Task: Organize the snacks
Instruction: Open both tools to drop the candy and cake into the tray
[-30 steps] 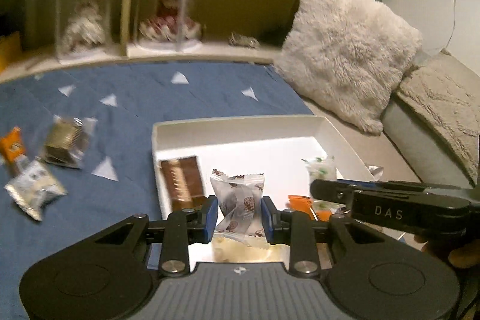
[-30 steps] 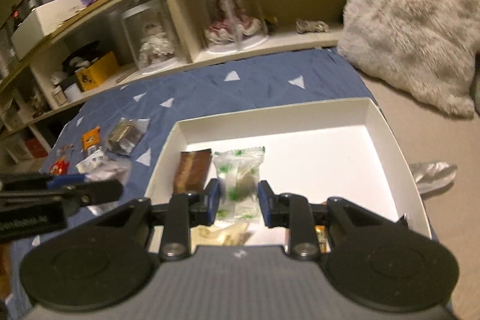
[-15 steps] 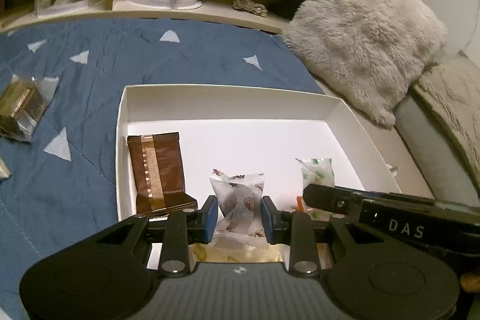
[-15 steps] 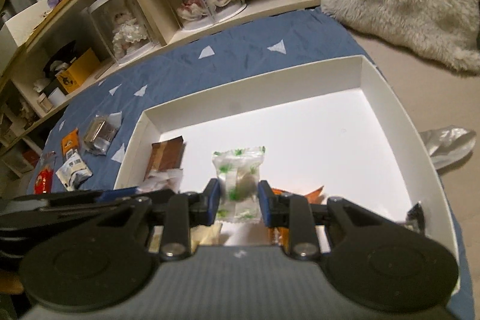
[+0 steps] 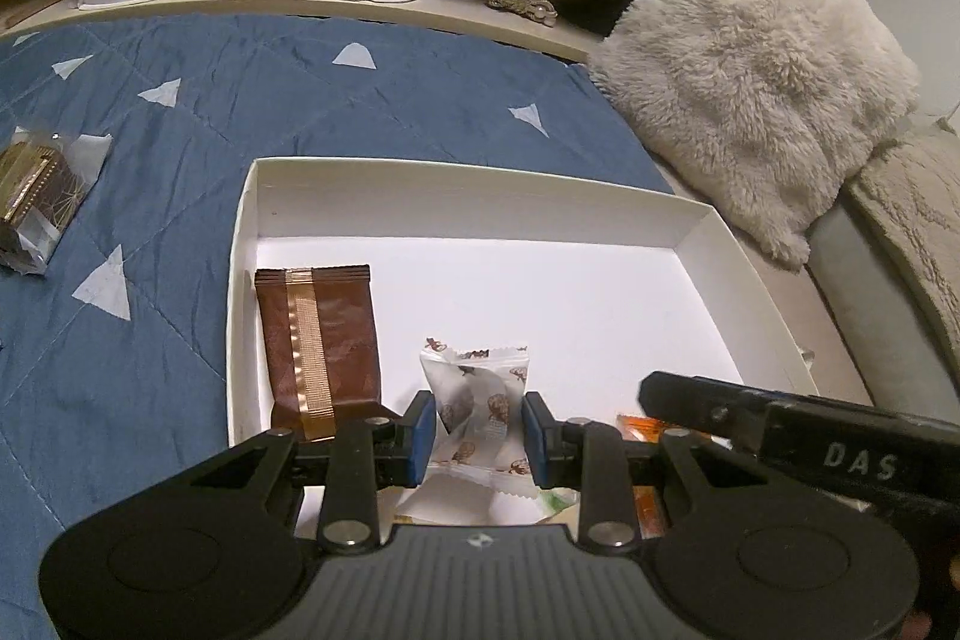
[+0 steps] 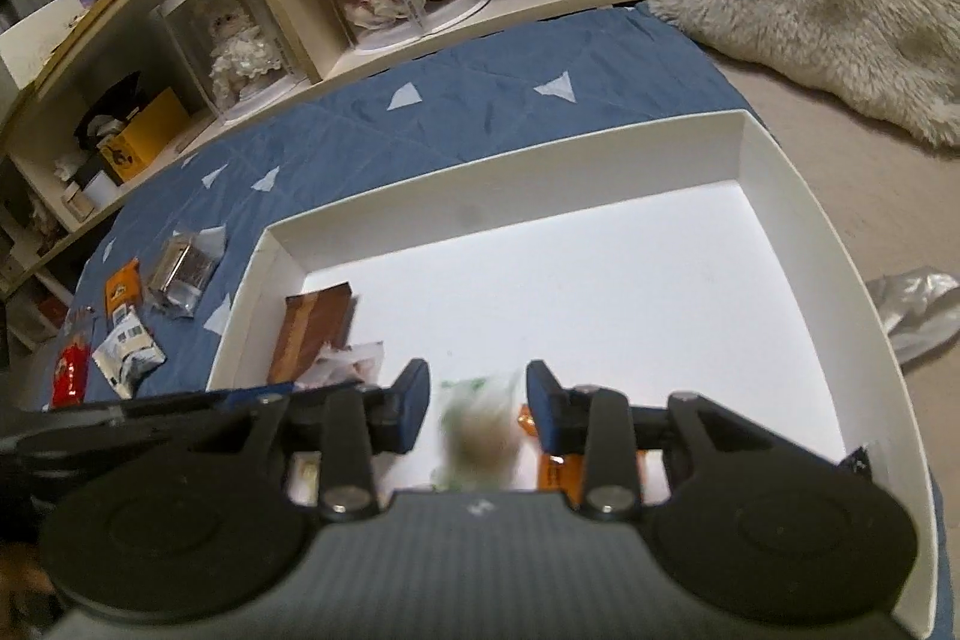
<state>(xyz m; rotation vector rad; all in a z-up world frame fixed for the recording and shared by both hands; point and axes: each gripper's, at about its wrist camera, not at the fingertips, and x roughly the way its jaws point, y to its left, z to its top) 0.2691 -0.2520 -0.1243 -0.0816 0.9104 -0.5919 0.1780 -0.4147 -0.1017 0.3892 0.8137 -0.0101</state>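
Holding both tongs over the near end of the white box (image 5: pixel 714 226), we see it lying on the blue quilt (image 5: pixel 300 100) of the bed, its far wall toward the shelf (image 5: pixel 420 1) with the cased dolls. Our left tongs (image 5: pixel 478 430) are clamped on a white candy packet (image 5: pixel 480 400) printed with small brown figures, the blue pads pressing its sides while its crimped top stands above them. Left of it, against the box's left wall, a brown wafer packet (image 5: pixel 318 340) with a gold stripe lies flat on the box floor. Our right tongs (image 6: pixel 478 406) are opening, and a green-and-white candy packet (image 6: pixel 480 430) sits blurred between the pads with a gap on each side, so the pads no longer press it. An orange packet (image 6: pixel 558 472) lies on the box floor at the near edge, under the right finger. In the right wrist view more snacks lie on the quilt beyond the box's left wall: a clear-wrapped gold packet (image 6: pixel 183 271), a small orange one (image 6: pixel 122 286), a silver packet (image 6: pixel 129 349) and a red one (image 6: pixel 69 370). A fluffy cream cushion (image 5: pixel 756 88) rests past the box's far right corner, and a crumpled silver wrapper (image 6: pixel 912 310) lies just outside the right wall.
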